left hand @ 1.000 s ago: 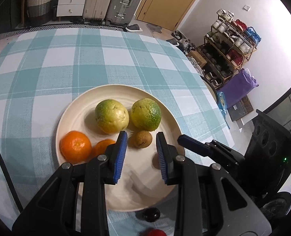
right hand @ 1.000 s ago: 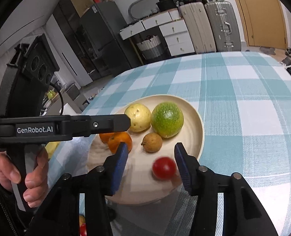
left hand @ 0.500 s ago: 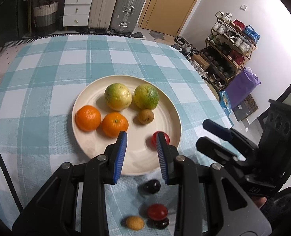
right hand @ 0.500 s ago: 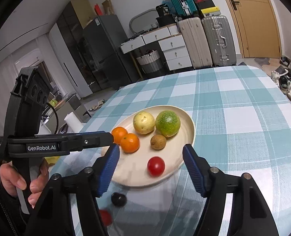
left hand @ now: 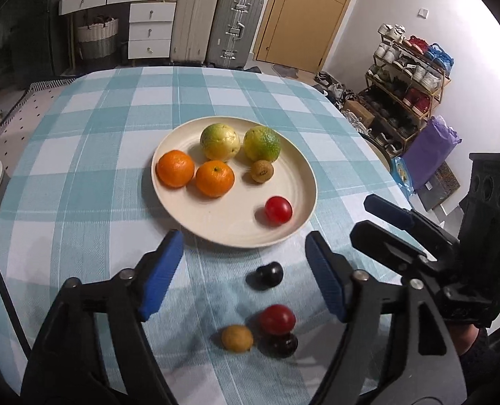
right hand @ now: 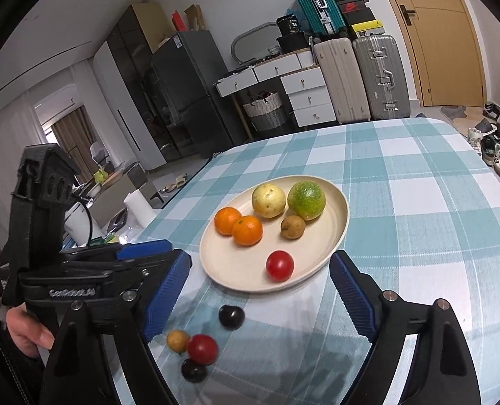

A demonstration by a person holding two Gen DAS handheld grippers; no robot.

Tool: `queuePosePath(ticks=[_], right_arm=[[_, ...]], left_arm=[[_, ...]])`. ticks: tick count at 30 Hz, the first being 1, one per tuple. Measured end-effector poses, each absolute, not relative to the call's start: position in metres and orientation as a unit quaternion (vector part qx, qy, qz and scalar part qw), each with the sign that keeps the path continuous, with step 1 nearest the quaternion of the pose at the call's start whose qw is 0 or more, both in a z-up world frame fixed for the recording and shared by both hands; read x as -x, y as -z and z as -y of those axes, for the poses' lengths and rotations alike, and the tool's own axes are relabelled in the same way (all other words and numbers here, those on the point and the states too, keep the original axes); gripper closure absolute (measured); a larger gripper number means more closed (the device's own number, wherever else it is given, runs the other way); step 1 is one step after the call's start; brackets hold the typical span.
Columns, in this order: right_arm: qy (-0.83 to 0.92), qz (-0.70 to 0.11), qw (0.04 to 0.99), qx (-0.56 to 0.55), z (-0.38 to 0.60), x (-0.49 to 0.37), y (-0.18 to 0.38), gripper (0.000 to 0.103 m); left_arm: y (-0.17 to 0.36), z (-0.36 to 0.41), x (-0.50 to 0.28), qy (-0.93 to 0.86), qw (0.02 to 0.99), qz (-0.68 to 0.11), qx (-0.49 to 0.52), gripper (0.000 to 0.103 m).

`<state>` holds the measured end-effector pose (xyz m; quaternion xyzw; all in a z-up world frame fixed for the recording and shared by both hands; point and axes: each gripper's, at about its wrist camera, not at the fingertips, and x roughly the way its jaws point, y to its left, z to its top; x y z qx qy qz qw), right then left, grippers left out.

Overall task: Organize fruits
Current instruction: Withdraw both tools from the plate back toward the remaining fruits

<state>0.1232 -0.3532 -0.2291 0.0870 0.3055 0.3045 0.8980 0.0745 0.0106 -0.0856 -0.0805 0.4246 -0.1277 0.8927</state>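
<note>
A cream plate (left hand: pixel 293 165) (right hand: pixel 337 233) on the checked tablecloth holds two oranges (left hand: pixel 214 179), a yellow-green fruit (left hand: pixel 220 141), a green citrus (left hand: pixel 261 143), a small brown fruit (left hand: pixel 262 170) and a red tomato (left hand: pixel 278 210) (right hand: pixel 279 265). In front of the plate lie a dark plum (left hand: pixel 268 275) (right hand: pixel 231 316), a second red tomato (left hand: pixel 277 319) (right hand: pixel 202 349), a small tan fruit (left hand: pixel 237 337) and another dark fruit (left hand: pixel 283 345). My left gripper (left hand: pixel 243 273) is open and empty above the loose fruits. My right gripper (right hand: pixel 260 297) is open and empty, to their right.
The table edge (left hand: pixel 368 135) drops off to the right, with a shoe rack (left hand: pixel 408 77) beyond it. Suitcases (left hand: pixel 216 23) and drawers stand behind the table. The left gripper's body (right hand: pixel 81 270) sits at the left of the right wrist view.
Both grippers have pulled back from the plate toward the near table edge. The left gripper has opened wide. The red tomato stays on the plate where the right gripper left it.
</note>
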Motion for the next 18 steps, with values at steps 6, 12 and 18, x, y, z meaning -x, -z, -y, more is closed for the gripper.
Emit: queuePosePath(ticks=[6, 12, 18], right_arm=[[-0.306, -0.314, 0.894, -0.090, 0.353, -0.116, 0.234, 0.015], [-0.305, -0.324, 0.891, -0.088, 0.353, -0.109, 0.239, 0.015], [-0.309, -0.335, 0.886, -0.085, 0.350, -0.102, 0.245, 0.015]], left_arm=[[0.094, -0.013, -0.067, 0.108, 0.889, -0.438, 0.079, 0.025], [0.105, -0.018, -0.056, 0.091, 0.887, -0.447, 0.072, 0.023], [0.118, -0.030, -0.050, 0.055, 0.886, -0.457, 0.063, 0.018]])
